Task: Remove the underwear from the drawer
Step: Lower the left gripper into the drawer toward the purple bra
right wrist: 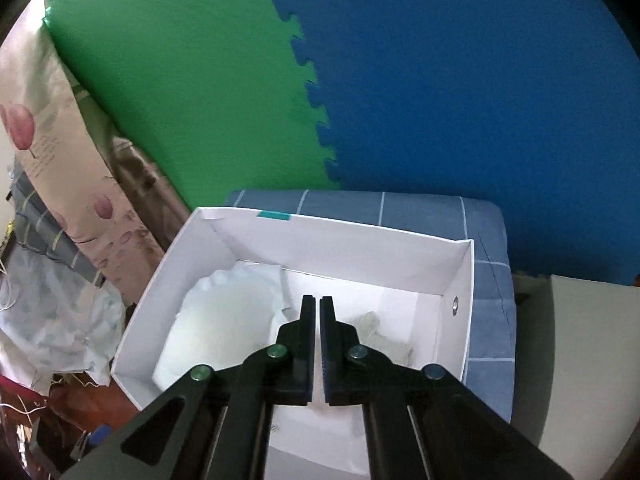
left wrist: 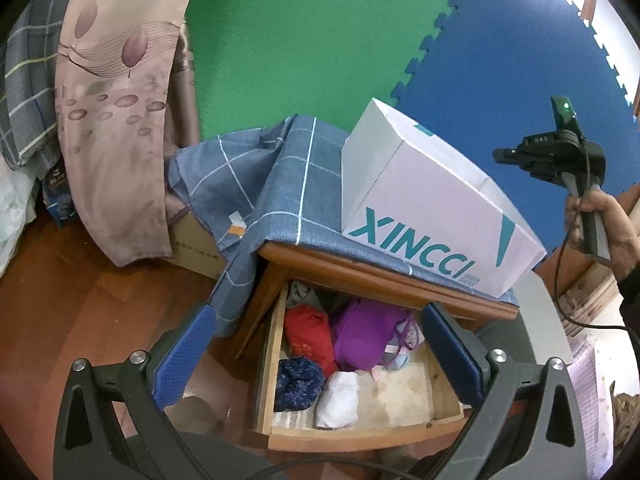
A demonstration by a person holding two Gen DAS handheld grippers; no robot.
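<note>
At the far left of the left wrist view a floral curtain [left wrist: 116,120] hung down beside a plaid bedcover [left wrist: 28,92], with the wooden floor [left wrist: 60,300] below. The left gripper [left wrist: 316,344] pointed down toward the open drawer [left wrist: 264,380], its blue pads [left wrist: 184,360] spread wide with nothing between them. Inside the drawer, from left to right, lay a dark blue speckled bundle [left wrist: 298,380] and a red garment [left wrist: 310,332] behind it, then a white rolled piece [left wrist: 338,400], then purple underwear [left wrist: 368,336] toward the back, touching the red one. The drawer belonged to a wooden nightstand [left wrist: 360,268] covered by a blue checked cloth [left wrist: 276,184], and on that cloth stood a white box [left wrist: 432,204] with teal lettering. At the right edge a hand [left wrist: 600,220] held the handle of the right gripper [left wrist: 504,156] in the air, well clear of the drawer. In the right wrist view, the right gripper [right wrist: 316,304] hovered above the open white box [right wrist: 320,236], its fingers pressed together and holding nothing. Within the box, a white garment [right wrist: 224,320] lay at the left and a small grey piece [right wrist: 376,332] at the right, behind the fingers.
</note>
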